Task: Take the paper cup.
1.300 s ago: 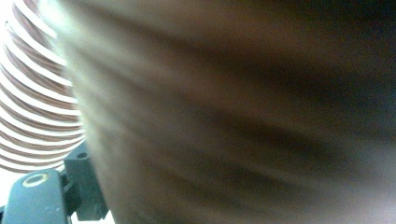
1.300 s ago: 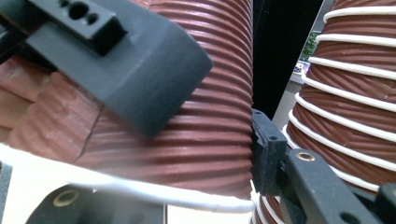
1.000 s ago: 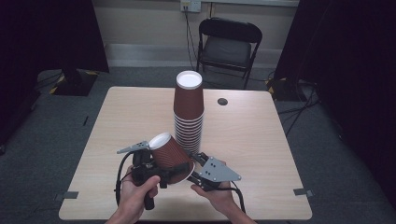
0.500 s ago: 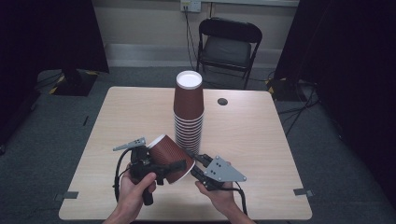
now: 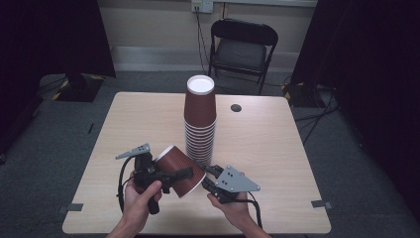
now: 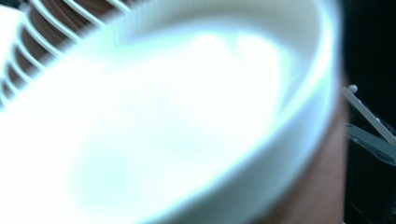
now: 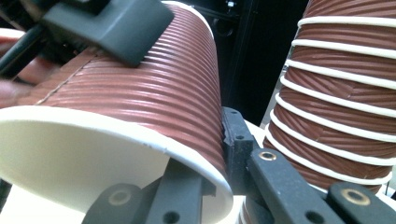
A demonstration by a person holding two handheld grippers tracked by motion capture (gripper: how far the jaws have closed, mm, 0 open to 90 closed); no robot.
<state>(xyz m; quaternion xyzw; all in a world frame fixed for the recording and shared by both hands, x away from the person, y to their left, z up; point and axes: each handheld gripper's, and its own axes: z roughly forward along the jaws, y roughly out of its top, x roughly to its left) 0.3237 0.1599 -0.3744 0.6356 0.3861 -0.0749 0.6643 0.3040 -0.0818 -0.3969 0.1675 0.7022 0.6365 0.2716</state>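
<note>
**Cup handoff, left to right, near edge of table**

Right gripper [image 5: 207,174] is clamped on the rim wall of the loose paper cup [image 5: 179,170]: one jaw inside the mouth, one outside. Left gripper [image 5: 171,177] straddles the cup body; its jaws have just been opening, wide now, so it looks like a release. The cup lies tilted on its side between the two, just near-left of the tall cup stack [image 5: 200,119].

Next: back the left gripper off without snagging, then the right carries the cup alone.

Cup: ribbed brown wall, white rolled rim, white inside, no dents seen.
</note>
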